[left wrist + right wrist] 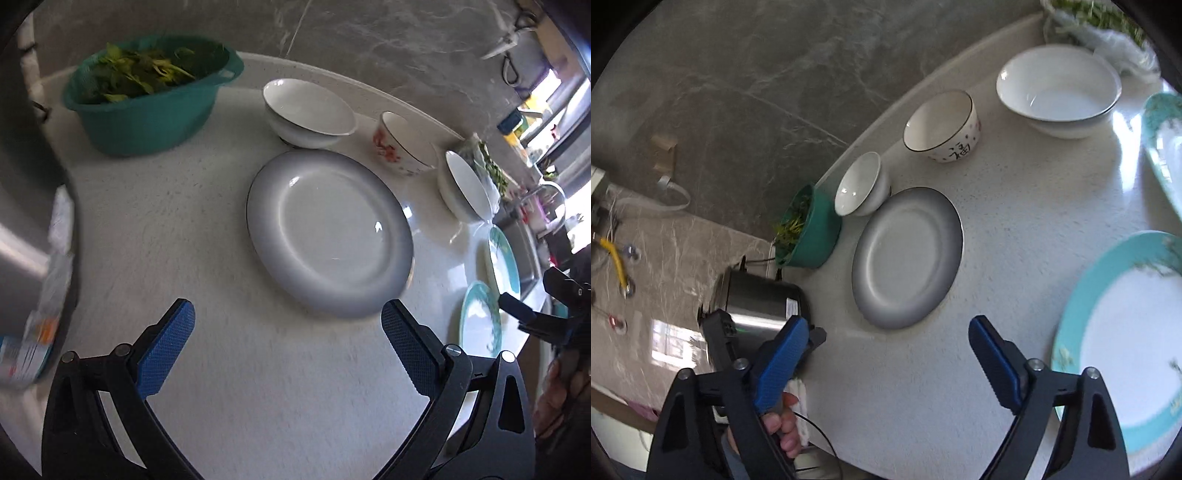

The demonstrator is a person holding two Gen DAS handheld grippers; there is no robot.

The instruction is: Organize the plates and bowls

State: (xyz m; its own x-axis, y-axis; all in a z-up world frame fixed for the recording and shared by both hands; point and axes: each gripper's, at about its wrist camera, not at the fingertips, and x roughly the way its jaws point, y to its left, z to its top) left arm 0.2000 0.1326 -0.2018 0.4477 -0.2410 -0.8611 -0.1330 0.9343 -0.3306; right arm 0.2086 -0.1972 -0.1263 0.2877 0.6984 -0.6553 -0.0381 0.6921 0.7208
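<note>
The left hand-held gripper hangs over the worktop with its blue ribbed pads spread wide and nothing between them. The right hand-held gripper is also spread and empty, its pads clear of every dish.

Just ahead of the left one lies the grey plate — glazed, round, with a pale well shading to a darker rim, flat on the speckled white stone. Beyond it, touching or nearly touching its far edge, sits a plain white bowl, smooth porcelain; whether it is one bowl or two nested I cannot tell. To the right of that stands a smaller bowl with a red flower pattern, then a wide white bowl with a thin dark rim line.

Close beside the right gripper, on its right, lies a teal-rimmed plate, white in the middle with a leafy print; a second teal plate lies farther off at the edge of view.

Judging by this spread, the sorting is barely begun: plates lie singly, the bowls stand apart along the back, and no clear stack of like with like is formed. Stacking all of it seems left to do.

Off to the left are a teal plastic basin of leafy greens and a steel cooker.
</note>
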